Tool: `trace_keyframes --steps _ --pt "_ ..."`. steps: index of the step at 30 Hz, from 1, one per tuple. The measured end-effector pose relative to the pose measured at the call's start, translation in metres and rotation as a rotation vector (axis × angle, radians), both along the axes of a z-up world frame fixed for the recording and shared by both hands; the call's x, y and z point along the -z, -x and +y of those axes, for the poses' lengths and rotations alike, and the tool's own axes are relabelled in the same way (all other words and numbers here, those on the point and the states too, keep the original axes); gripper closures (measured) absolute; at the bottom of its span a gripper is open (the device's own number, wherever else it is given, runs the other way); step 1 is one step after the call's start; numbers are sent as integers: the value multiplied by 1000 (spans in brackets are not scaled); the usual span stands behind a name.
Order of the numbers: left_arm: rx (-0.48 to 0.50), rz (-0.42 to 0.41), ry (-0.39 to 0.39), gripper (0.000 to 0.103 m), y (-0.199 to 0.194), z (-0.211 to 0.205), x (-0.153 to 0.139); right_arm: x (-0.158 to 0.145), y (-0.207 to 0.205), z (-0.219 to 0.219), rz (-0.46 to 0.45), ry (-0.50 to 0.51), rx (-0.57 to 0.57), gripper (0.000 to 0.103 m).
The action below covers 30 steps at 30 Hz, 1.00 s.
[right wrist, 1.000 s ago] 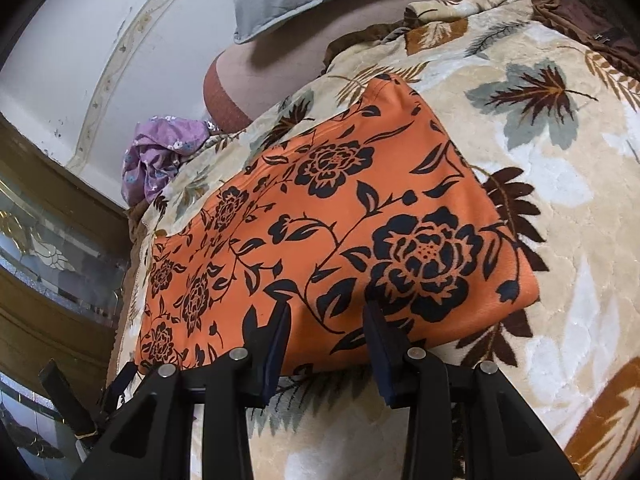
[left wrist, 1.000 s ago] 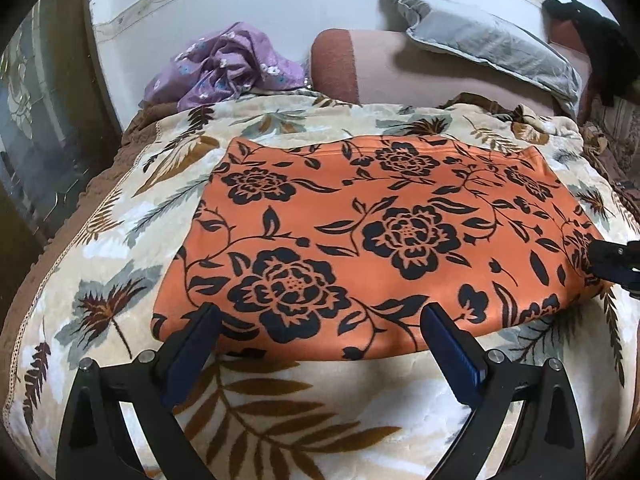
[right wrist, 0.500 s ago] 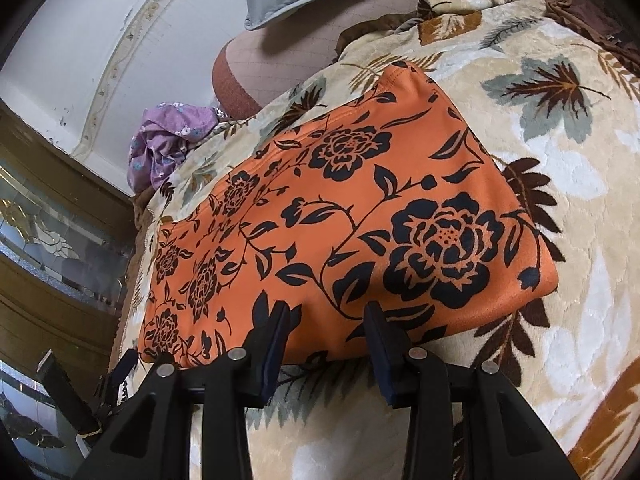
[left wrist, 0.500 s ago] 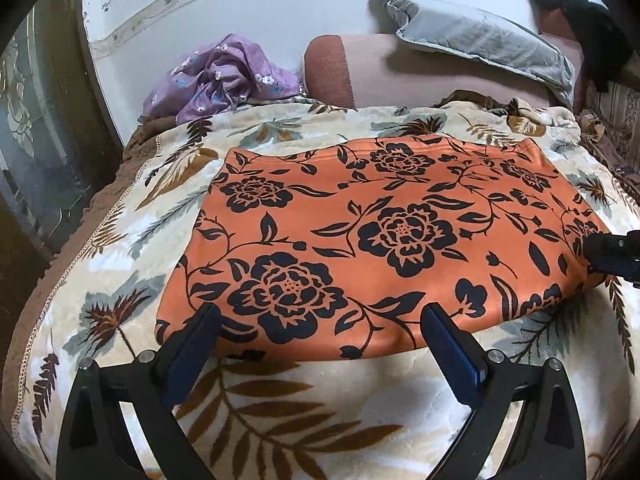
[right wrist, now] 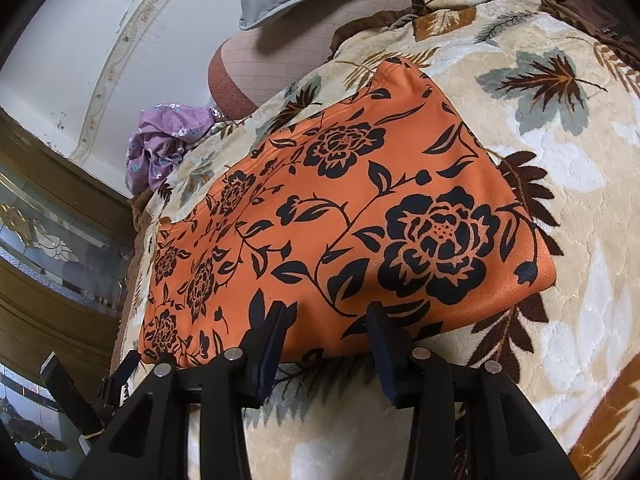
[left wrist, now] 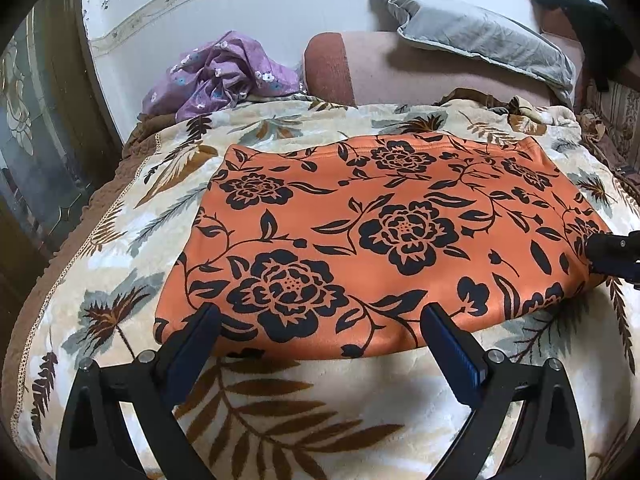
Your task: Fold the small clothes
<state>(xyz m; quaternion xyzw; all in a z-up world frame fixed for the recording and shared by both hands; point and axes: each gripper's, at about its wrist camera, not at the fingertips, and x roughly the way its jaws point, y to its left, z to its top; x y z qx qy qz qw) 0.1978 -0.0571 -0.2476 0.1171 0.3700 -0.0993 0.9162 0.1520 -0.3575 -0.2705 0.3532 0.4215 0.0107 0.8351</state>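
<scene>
- Orange floral garment (left wrist: 384,240): laid flat on the leaf-patterned blanket (left wrist: 280,412) of the bed, roughly rectangular and already smooth. The long axis is seen to run left to right across the left wrist view; its near long edge is turned toward both grippers.
- Left gripper (left wrist: 320,332): jaws held wide, nothing between them. The tips are placed at the near long edge, toward the garment's left end, the left tip just by the near-left corner. Whether the cloth is touched cannot be told.
- Right gripper (right wrist: 328,320): jaws moderately apart, narrower than the left pair, nothing gripped. They are set at the same near edge toward the right end, short of the near-right corner (right wrist: 548,276).
- Relation for the coming move: the garment lies straight ahead of both pairs of jaws, each gripper nearest its own end of the near edge. A fold away from the holder, across the short axis, is judged likely.
- Pose: both grippers are held low, pointed forward and slightly downward over the blanket.
- Also present: purple clothing (left wrist: 216,72), grey pillow (left wrist: 480,36).
</scene>
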Motion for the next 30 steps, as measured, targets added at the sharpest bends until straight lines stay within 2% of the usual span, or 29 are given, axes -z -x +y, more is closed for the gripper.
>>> trace_keyframes --steps 10,17,19,22,26,30 --pt "2 11 -1 4 -1 0 2 -1 -1 1 -4 -8 -4 58" --pt "-15 130 104 4 -8 16 7 -2 2 -2 -13 -7 12 58" --pt "-23 127 110 4 -6 20 7 -3 3 -2 -20 -5 17 58" --pt "-40 94 79 4 -5 28 7 -5 3 0 -27 14 18 58" --pt "-124 43 59 4 -15 49 -1 -11 7 -4 -50 51 52 58" --pt "-237 104 111 4 -35 78 5 -10 15 -28 -61 6 150 58"
